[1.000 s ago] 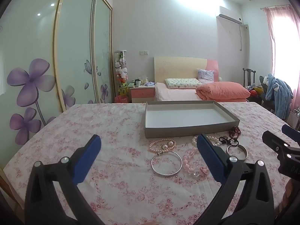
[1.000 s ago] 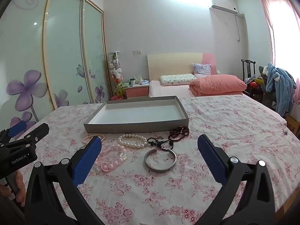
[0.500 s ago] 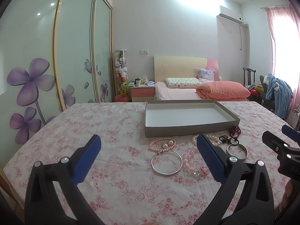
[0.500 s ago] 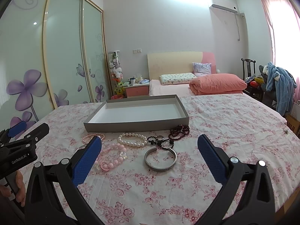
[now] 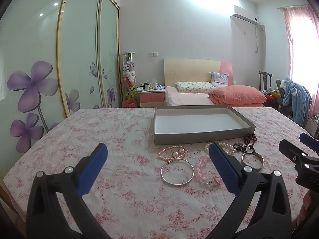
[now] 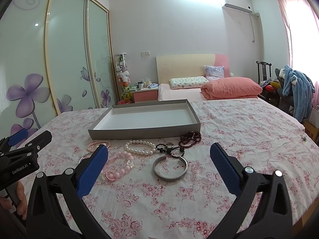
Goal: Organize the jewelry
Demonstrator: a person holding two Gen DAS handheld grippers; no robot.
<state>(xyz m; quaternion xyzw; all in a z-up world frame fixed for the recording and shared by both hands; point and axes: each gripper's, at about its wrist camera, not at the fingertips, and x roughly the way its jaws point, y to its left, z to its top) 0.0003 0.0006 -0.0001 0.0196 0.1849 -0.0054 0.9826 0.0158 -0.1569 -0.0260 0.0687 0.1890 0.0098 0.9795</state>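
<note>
A shallow grey tray (image 5: 155, 119) (image 6: 143, 133) sits empty on the floral tablecloth. In front of it lie a thin silver bangle (image 5: 177, 171), a pink pearl bracelet (image 5: 173, 153), a pink bead bracelet (image 6: 119, 165), a white pearl bracelet (image 6: 140, 147), a black bead bracelet (image 6: 169, 149), a dark red bead bracelet (image 6: 190, 137) and a wide silver cuff (image 6: 170, 168) (image 5: 252, 159). My left gripper (image 5: 157, 166) is open and empty above the table, short of the thin bangle. My right gripper (image 6: 159, 166) is open and empty, short of the cuff.
The tablecloth (image 6: 249, 131) covers the whole table, whose right edge (image 6: 311, 139) carries a small metal object (image 6: 304, 138). Beyond the table are a bed (image 5: 209, 97), a nightstand (image 5: 150, 96), wardrobe doors (image 5: 79, 59) and a chair with clothes (image 6: 295, 91).
Both views have shifted only slightly. The jewelry and tray have not moved, and both grippers stay open.
</note>
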